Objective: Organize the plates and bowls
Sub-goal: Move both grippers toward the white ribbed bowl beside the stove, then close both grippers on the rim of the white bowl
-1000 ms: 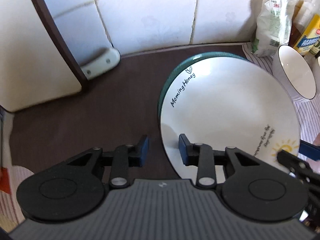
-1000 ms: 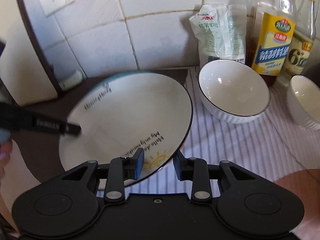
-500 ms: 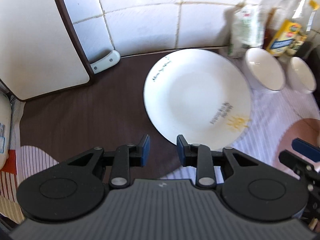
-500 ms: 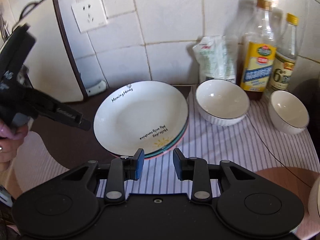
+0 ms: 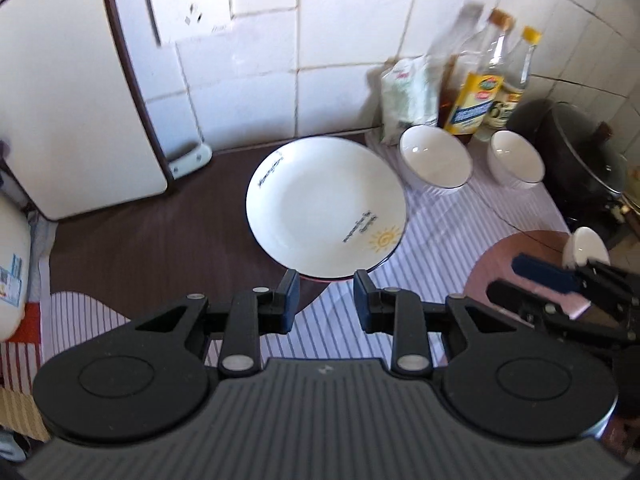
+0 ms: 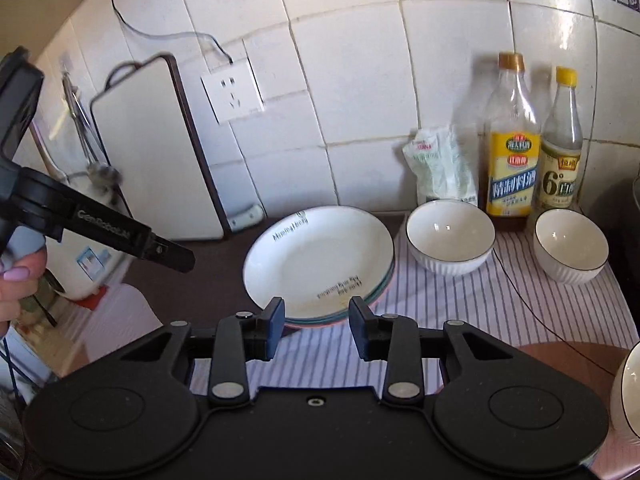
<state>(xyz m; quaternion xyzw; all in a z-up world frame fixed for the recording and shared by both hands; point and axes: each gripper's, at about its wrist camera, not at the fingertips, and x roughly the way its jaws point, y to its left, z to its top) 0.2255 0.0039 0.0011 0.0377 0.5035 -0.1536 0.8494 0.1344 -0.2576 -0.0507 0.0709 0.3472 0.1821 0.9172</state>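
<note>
Left wrist view: my left claw (image 5: 326,300) has lifted off the plate stack (image 5: 326,206), parted and empty; right claw (image 6: 316,326) is opening, empty. Bowls (image 6: 450,236) next, I judge.

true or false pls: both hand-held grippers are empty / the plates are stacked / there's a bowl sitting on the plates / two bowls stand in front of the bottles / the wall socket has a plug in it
1. Both hand-held grippers are empty. True: nothing sits in the left hand-held gripper or the right hand-held gripper, whose jaws are opening.
2. The plates are stacked. True: coloured rims show under the top plate.
3. A bowl sits on the plates. False: the stack is bare.
4. Two bowls stand before the bottles. True: the left bowl and right bowl.
5. The wall socket has a plug. False: it is unused.
</note>
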